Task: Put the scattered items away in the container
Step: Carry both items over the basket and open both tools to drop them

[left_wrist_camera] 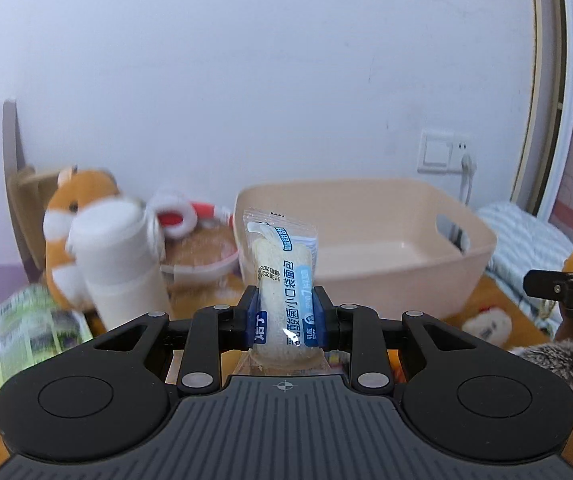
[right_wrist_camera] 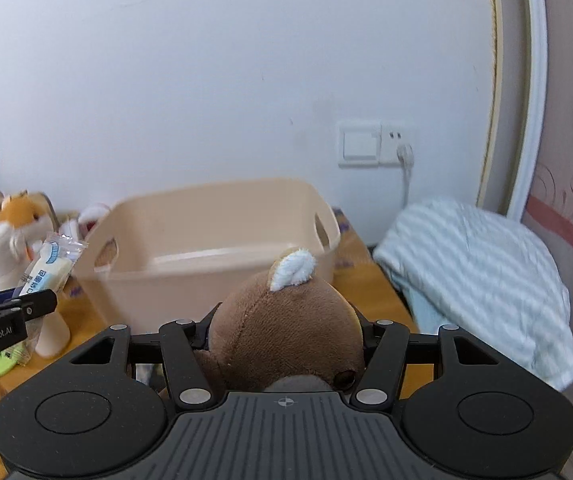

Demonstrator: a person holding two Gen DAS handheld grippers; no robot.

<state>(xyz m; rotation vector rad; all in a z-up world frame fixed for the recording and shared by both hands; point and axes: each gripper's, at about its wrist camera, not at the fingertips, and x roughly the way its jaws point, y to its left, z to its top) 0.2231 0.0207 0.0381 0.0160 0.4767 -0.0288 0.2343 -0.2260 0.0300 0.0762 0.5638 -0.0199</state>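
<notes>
My left gripper (left_wrist_camera: pixel 286 305) is shut on a clear-wrapped bread packet (left_wrist_camera: pixel 282 280) with blue print, held upright in the air in front of the beige plastic container (left_wrist_camera: pixel 386 264). The container's inside looks bare. In the right wrist view my right gripper (right_wrist_camera: pixel 286 334) is shut on a brown plush toy (right_wrist_camera: pixel 286 332) with a white ear, also raised before the container (right_wrist_camera: pixel 214 248). That view shows the left gripper (right_wrist_camera: pixel 10 308) and its packet (right_wrist_camera: pixel 52 264) at the left edge. The right gripper (left_wrist_camera: pixel 566 294) shows at the right edge of the left wrist view.
On the wooden table left of the container are an orange hamster plush (left_wrist_camera: pixel 66 208), a white bottle (left_wrist_camera: pixel 118 268), a bowl (left_wrist_camera: pixel 202 252), a red-and-white toy (left_wrist_camera: pixel 178 216) and a magazine (left_wrist_camera: pixel 34 328). More plush toys (left_wrist_camera: pixel 486 324) lie at the right. A striped cloth (right_wrist_camera: pixel 478 280) lies right of the table.
</notes>
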